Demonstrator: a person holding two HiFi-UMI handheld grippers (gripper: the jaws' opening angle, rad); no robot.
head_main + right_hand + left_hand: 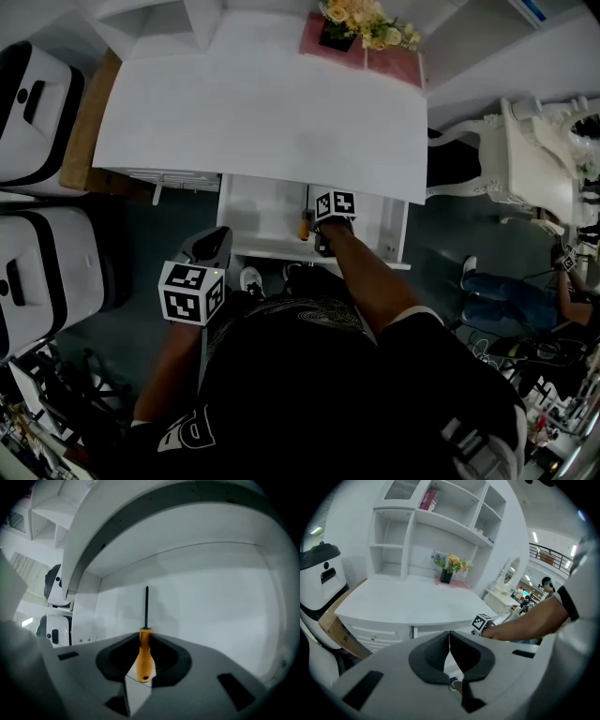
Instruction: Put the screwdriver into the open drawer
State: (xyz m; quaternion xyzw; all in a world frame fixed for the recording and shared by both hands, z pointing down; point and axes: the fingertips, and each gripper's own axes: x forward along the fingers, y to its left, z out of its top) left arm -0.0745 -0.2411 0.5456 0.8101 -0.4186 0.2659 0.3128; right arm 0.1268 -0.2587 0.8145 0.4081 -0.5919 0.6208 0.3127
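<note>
Screwdriver (145, 656) clamped between right gripper (143, 635) jaws, inside drawer (211, 611); left gripper (449, 641) jaws together.

The left claw (449, 641) hangs low beside the body, angled downward, jaws pressed together with nothing between them. The right arm (375, 281) reaches forward; the right claw (144, 637) tilts steeply down, jaws clamped on the screwdriver (145, 658) handle.

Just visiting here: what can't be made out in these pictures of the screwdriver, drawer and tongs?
- Head view: the screwdriver shows only as an orange speck; its shaft is too small.
- Head view: the back of the drawer, hidden under the desk top.
- Right gripper view: whether the tip, beyond the right tongs, touches the drawer floor.
- Left gripper view: the drawer, behind the body of the left tongs; the book print is too small.
</note>
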